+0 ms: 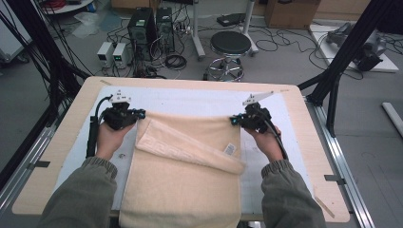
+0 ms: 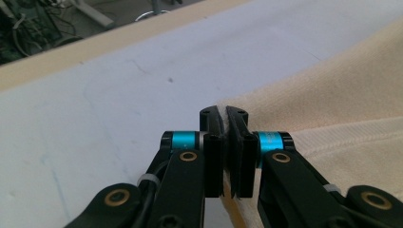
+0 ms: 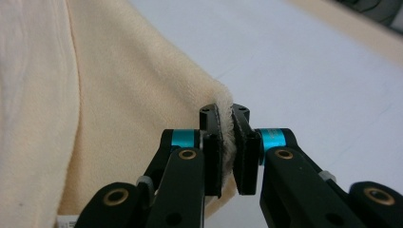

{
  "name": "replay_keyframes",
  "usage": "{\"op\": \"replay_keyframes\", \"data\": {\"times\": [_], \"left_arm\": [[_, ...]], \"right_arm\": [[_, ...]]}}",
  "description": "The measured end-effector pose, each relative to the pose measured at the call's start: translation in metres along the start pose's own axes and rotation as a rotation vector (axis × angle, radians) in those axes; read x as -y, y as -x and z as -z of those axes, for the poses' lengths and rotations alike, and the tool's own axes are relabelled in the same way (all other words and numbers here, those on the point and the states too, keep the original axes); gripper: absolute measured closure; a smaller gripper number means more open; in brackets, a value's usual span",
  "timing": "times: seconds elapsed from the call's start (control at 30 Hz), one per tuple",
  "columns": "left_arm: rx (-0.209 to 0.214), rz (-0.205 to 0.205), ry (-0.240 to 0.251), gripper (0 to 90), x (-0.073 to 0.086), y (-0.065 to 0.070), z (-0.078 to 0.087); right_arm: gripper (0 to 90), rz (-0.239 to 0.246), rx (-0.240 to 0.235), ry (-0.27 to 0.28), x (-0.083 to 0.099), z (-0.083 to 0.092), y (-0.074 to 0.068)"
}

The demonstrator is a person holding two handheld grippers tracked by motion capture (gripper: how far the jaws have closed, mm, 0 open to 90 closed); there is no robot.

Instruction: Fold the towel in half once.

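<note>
A cream towel [image 1: 185, 171] lies on the white mat, its near end hanging over the table's front edge. My left gripper [image 1: 141, 114] is shut on the towel's far left corner, and the cloth [image 2: 332, 95] is pinched between its black jaws [image 2: 225, 114]. My right gripper [image 1: 233, 121] is shut on the far right corner, where a fold of towel [image 3: 142, 95] is squeezed between the pads [image 3: 225, 114]. Between the two grippers the far edge is stretched and lifted off the mat. A folded-over flap with a small label [image 1: 230, 149] crosses the towel diagonally.
The white mat [image 1: 190, 97] covers a wooden table [image 1: 71, 123]. Beyond the table's far edge stand a black stool [image 1: 230, 45], computer towers [image 1: 142, 28] and tangled cables on the floor. Black frame posts [image 1: 342, 57] rise at the right and left.
</note>
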State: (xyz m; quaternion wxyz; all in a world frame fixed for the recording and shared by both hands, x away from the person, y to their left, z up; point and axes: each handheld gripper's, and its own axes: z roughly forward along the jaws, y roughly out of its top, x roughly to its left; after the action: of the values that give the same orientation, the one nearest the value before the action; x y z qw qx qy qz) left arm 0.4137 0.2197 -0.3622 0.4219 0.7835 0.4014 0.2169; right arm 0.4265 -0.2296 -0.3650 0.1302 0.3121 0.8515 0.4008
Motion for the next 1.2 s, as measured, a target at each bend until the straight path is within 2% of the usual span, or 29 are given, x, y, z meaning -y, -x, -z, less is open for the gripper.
{"op": "replay_keyframes", "data": {"times": [0.03, 0.1, 0.13, 0.17, 0.2, 0.27, 0.33, 0.4, 0.43, 0.5, 0.53, 0.67, 0.73, 0.83, 1.03, 1.1, 1.2], "left_arm": [[-0.009, 0.003, 0.007, 85.4, -0.006, -0.003, 0.0], [-0.012, 0.013, 0.004, 84.5, -0.008, -0.006, -0.005], [-0.023, 0.022, -0.017, 80.8, -0.006, -0.007, -0.008], [-0.034, 0.039, -0.039, 70.9, -0.002, -0.009, -0.011], [-0.032, 0.05, -0.047, 64.3, 0.001, -0.01, -0.012], [-0.011, 0.063, -0.037, 61.9, 0.012, -0.013, -0.012], [0.017, 0.07, -0.029, 59.0, 0.021, -0.013, -0.011], [0.08, 0.079, -0.058, 55.9, 0.026, -0.012, -0.012], [0.11, 0.071, -0.062, 54.1, 0.027, -0.01, -0.013], [0.129, 0.038, -0.018, 53.9, 0.032, -0.001, -0.012], [0.149, 0.032, -0.014, 53.9, 0.034, 0.002, -0.013], [0.193, 0.015, -0.036, 53.1, 0.045, 0.011, -0.02], [0.204, 0.02, -0.047, 52.9, 0.05, 0.014, -0.023], [0.207, 0.011, -0.069, 52.0, 0.055, 0.017, -0.028], [0.209, 0.006, -0.077, 49.9, 0.058, 0.022, -0.031], [0.2, -0.008, -0.091, 50.1, 0.058, 0.023, -0.032], [0.196, -0.007, -0.093, 50.7, 0.06, 0.025, -0.033]], "right_arm": [[84.6, -0.004, 0.005, 0.012, -0.005, 0.001, 0.002], [83.4, -0.018, 0.01, 0.03, -0.012, 0.001, 0.009], [77.5, -0.014, 0.012, 0.039, -0.011, -0.001, 0.011], [67.3, -0.037, 0.012, 0.029, -0.009, -0.004, 0.013], [63.3, -0.061, 0.008, 0.015, -0.005, -0.008, 0.016], [60.0, -0.082, -0.005, 0.01, 0.004, -0.011, 0.017], [56.6, -0.083, -0.016, 0.012, 0.012, -0.009, 0.013], [54.7, -0.087, -0.037, 0.024, 0.019, -0.005, 0.009], [53.2, -0.081, -0.042, 0.028, 0.022, -0.002, 0.006], [50.3, -0.08, -0.064, 0.041, 0.027, 0.002, -0.001], [49.3, -0.074, -0.066, 0.043, 0.03, 0.005, -0.006], [48.0, -0.052, -0.07, 0.045, 0.042, 0.011, -0.02], [44.1, -0.066, -0.092, 0.01, 0.046, 0.011, -0.023], [44.4, -0.04, -0.096, -0.015, 0.046, 0.015, -0.031], [44.4, 0.005, -0.091, -0.005, 0.042, 0.023, -0.044], [45.8, 0.031, -0.078, 0.025, 0.046, 0.027, -0.051], [45.4, 0.024, -0.088, 0.024, 0.055, 0.028, -0.054]]}}
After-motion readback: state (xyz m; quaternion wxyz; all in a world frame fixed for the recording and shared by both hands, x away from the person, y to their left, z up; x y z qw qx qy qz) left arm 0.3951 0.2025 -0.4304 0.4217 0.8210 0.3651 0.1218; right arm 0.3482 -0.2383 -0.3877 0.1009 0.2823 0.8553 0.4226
